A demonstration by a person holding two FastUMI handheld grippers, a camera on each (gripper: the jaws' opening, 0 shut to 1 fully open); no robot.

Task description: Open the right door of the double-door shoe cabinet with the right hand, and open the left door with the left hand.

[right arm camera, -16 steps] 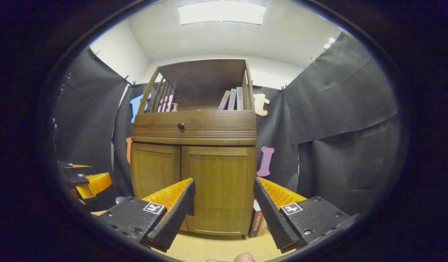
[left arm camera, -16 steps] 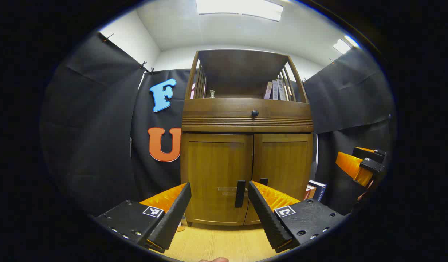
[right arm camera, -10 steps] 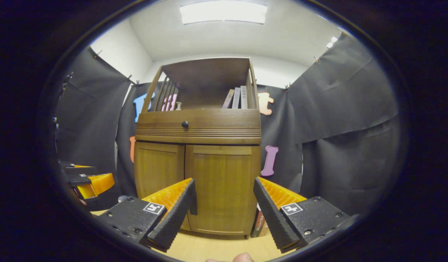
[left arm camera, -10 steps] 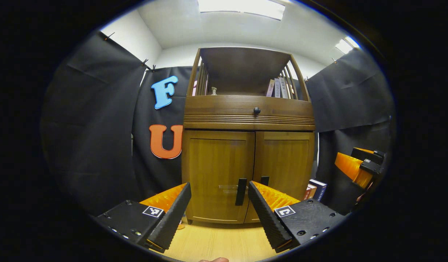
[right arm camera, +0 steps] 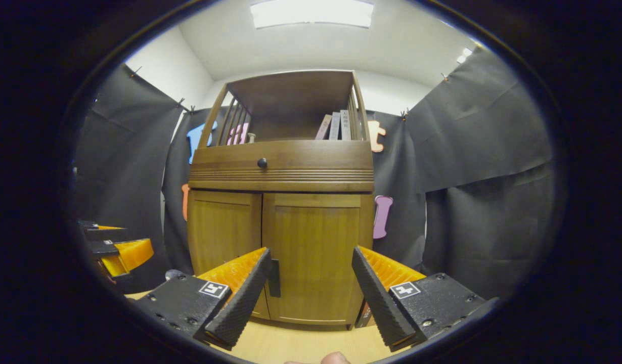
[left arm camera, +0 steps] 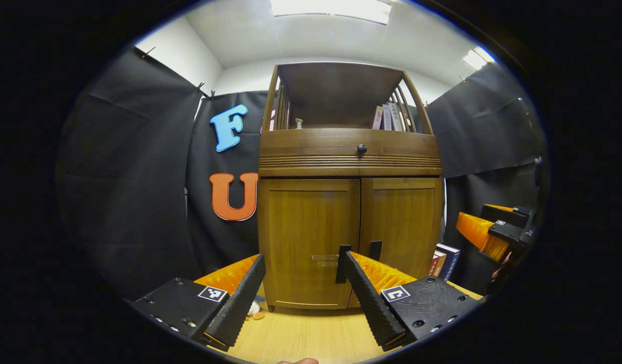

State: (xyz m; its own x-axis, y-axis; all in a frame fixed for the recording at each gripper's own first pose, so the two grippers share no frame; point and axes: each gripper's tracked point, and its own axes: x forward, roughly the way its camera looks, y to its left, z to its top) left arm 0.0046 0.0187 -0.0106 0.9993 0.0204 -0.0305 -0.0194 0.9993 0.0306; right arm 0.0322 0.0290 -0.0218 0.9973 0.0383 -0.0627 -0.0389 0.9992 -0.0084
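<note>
Between the spread fingers of the left gripper (left arm camera: 301,290), in the left gripper view, stands the left door (left arm camera: 308,237) of the shoe cabinet (left arm camera: 349,156), shut, with nothing held between the fingers. Its dark upright handle (left arm camera: 342,263) shows just beside the inner edge of the right-hand finger (left arm camera: 369,298), partly hidden by it; whether they touch cannot be told. The right door's handle (left arm camera: 375,249) peeks out above that same finger, on the right door (left arm camera: 402,222), which is also shut.

In the right gripper view, the right gripper (right arm camera: 308,293) is likewise wide open and holds nothing. The right door (right arm camera: 313,253) fills the gap between its fingers, and that door's handle (right arm camera: 274,277) sits right against the tip of the left-hand finger (right arm camera: 242,303), well off the middle of the gap.

Each view catches the other gripper off to the side: the right one (left arm camera: 495,235) at the far right edge of the left gripper view, the left one (right arm camera: 116,250) at the far left edge of the right gripper view.

The left gripper view shows both handles and some books (left arm camera: 442,260) standing on the floor beside the cabinet's right side; the right gripper view shows one handle clearly. Above the doors in both runs a drawer front with a round knob (left arm camera: 361,148), and over it an open shelf with a few upright books (right arm camera: 336,126). A light wooden floor (left arm camera: 306,336) lies below the fingers.
</note>
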